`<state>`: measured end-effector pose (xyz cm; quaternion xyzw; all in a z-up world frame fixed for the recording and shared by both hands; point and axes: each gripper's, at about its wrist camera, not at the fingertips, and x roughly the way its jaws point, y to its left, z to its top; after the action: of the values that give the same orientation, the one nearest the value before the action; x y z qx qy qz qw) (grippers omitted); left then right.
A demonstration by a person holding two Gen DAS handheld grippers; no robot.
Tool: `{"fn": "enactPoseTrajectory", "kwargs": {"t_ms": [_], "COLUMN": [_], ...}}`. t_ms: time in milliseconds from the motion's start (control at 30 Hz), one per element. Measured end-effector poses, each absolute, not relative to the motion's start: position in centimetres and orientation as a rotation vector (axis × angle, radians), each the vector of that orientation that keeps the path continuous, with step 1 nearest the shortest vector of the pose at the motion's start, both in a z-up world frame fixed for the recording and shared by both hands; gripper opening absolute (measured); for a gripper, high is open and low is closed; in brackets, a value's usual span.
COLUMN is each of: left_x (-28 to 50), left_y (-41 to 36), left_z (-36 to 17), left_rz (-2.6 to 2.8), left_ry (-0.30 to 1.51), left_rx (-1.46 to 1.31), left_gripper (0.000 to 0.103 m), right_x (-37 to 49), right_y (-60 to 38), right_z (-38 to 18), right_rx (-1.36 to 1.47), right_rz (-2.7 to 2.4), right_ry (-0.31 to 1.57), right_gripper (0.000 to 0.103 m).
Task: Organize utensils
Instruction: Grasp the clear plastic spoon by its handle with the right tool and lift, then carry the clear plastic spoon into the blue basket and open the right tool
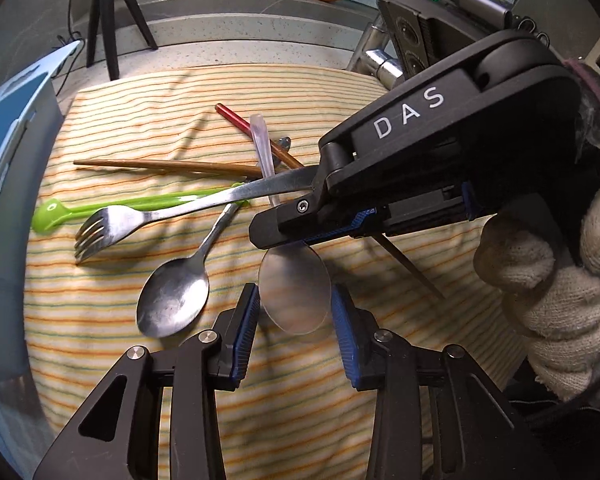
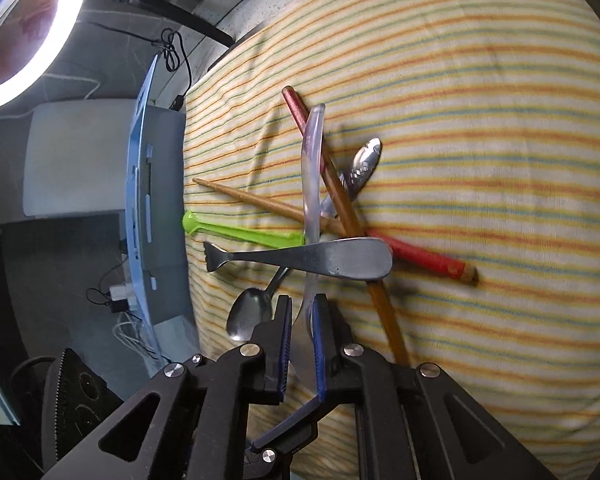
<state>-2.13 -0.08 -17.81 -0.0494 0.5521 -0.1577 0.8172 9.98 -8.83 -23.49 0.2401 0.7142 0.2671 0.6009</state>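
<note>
Steel fork (image 1: 112, 228) lifted, tines only in left view | right gripper (image 2: 300, 340) clamps clear spoon (image 2: 312, 184) | left gripper (image 1: 294, 332) spread apart

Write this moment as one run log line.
right gripper: shut on clear spoon | left gripper: open beside its bowl | fork: across the pile

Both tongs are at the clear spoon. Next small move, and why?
Probably draw the clear spoon back bowl-first rather than lift it: the fork handle lies across its stem. The right tongs already straddle it, and the left tongs sit open around the bowl.
</note>
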Motion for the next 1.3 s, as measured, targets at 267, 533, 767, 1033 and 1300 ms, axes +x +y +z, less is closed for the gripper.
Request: {"fn": "enactPoseTrajectory", "kwargs": {"t_ms": [267, 533, 767, 1033, 1300], "left_x": [-4.7, -6.7, -6.9, -5.4, -5.0], "left_y": [1.6, 3.3, 2.2, 0.6, 1.9], "left_z": [-15.4, -12.5, -10.4, -9.1, -8.1], "left_rz": [-0.3, -0.262, -0.301, -0.349, -0.336], "left_ry": [1.16, 1.121, 1.07, 1.015, 0.971], "left_rx": [-0.098, -0.093, -0.084, -0.09, -0.084], "left_gripper": [0.035, 0.035, 0.035, 0.035, 0.035], "right_x": [7.9, 6.7, 6.7, 7.4, 8.0], "right_y": [-7.4, -5.4, -7.3, -9.3, -8.4], "right_z": [-22.1, -19.7, -17.2, -13.9, -12.5], "right_rx": [0.633, 0.656, 0.674, 0.667, 0.649], "right_rz": [0.702, 0.774, 0.779, 0.79, 0.808], "right_ry": [1.663, 1.629, 1.583, 1.513, 1.472], "right_gripper": [0.009, 0.009, 0.008, 0.006, 0.006]}}
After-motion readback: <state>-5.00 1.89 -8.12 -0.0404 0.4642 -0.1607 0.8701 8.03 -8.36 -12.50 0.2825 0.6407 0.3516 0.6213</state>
